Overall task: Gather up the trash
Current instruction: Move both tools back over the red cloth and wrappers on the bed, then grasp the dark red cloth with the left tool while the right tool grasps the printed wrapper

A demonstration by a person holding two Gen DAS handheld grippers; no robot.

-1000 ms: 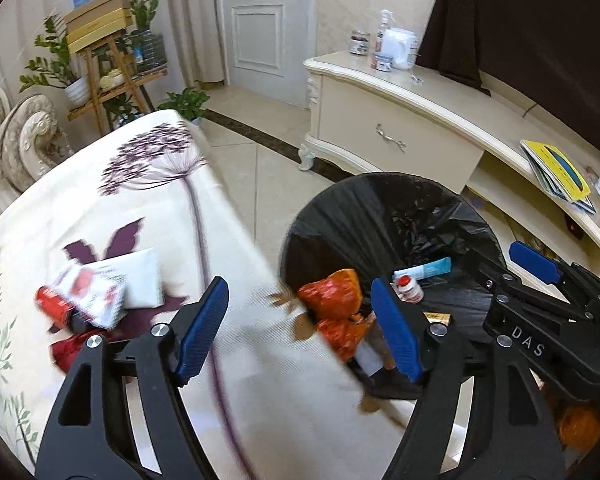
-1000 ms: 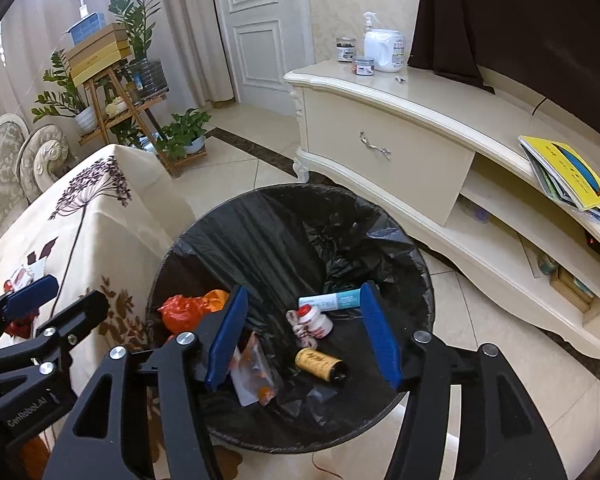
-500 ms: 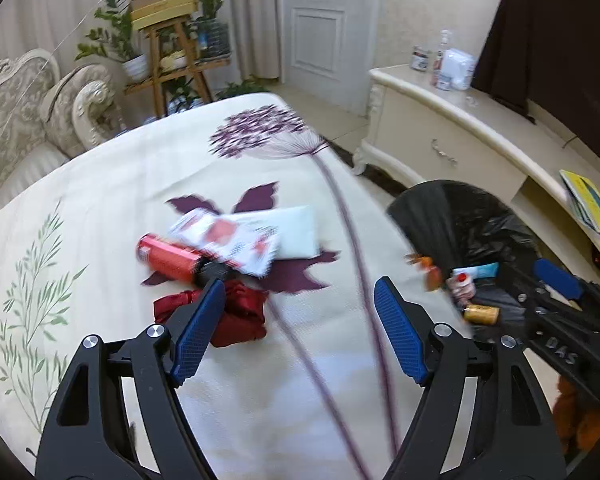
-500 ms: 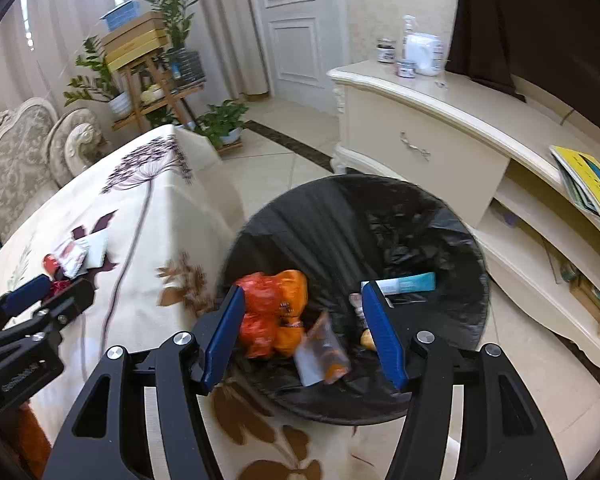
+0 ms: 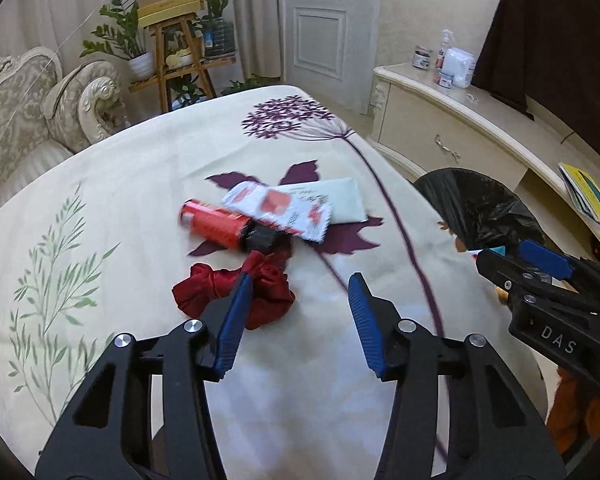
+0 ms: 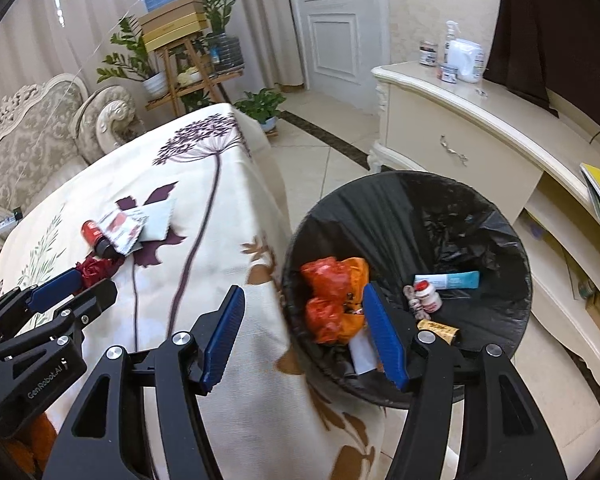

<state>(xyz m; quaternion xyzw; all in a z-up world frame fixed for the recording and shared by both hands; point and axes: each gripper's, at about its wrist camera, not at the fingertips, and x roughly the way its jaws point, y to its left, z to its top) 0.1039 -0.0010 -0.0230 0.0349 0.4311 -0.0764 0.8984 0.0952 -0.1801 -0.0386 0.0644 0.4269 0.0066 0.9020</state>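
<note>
On the flowered tablecloth [image 5: 140,184] lie a red can [image 5: 216,224], a red-and-white wrapper [image 5: 280,210] over a pale packet [image 5: 340,200], and a crumpled dark red cloth [image 5: 220,292]. My left gripper [image 5: 300,316] is open and empty, its left finger over the red cloth. The black-lined trash bin [image 6: 412,216] stands beside the table and holds orange-red bags [image 6: 332,300], a blue tube [image 6: 448,280] and small bottles. My right gripper [image 6: 304,332] is open and empty, over the gap between the table edge and the bin's rim.
A cream sideboard [image 6: 460,136] with bottles on top stands right of the bin. A wooden plant stand [image 5: 180,52] with boxes and an ornate sofa [image 5: 40,100] are beyond the table. A white door [image 5: 320,20] is at the back.
My left gripper has swung from over the bin back to the table, down near the red cloth. My right gripper has shifted left from over the bin toward the table edge.
</note>
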